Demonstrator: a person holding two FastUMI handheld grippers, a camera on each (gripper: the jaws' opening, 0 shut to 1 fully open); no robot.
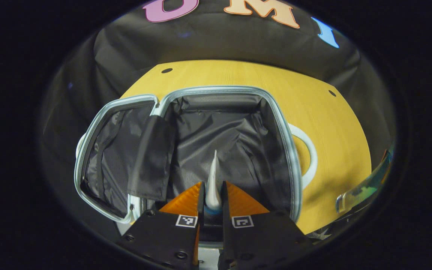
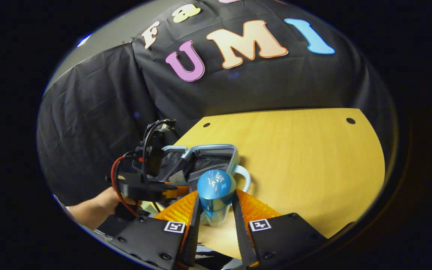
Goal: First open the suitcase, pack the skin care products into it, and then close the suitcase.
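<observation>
The suitcase [image 1: 276,123] lies open on the yellow table [image 1: 324,123], its dark lining showing and its lid [image 1: 107,165] folded out to the left. My left gripper [image 1: 213,195] is shut on a white tube [image 1: 213,180] that points up, held above the suitcase's main compartment. In the right gripper view, my right gripper [image 2: 216,210] is shut on a blue-capped bottle [image 2: 216,189], held over the table to the right of the suitcase [image 2: 216,155]. The left gripper [image 2: 144,187] and the hand [image 2: 96,208] holding it hang over the suitcase's near side.
A white handle [image 1: 309,150] sticks out of the suitcase's right side. A shiny translucent object [image 1: 366,183] lies at the table's right edge. Bare tabletop [image 2: 306,165] stretches right of the suitcase; the black cloth wall [image 2: 99,112] closes the back and left.
</observation>
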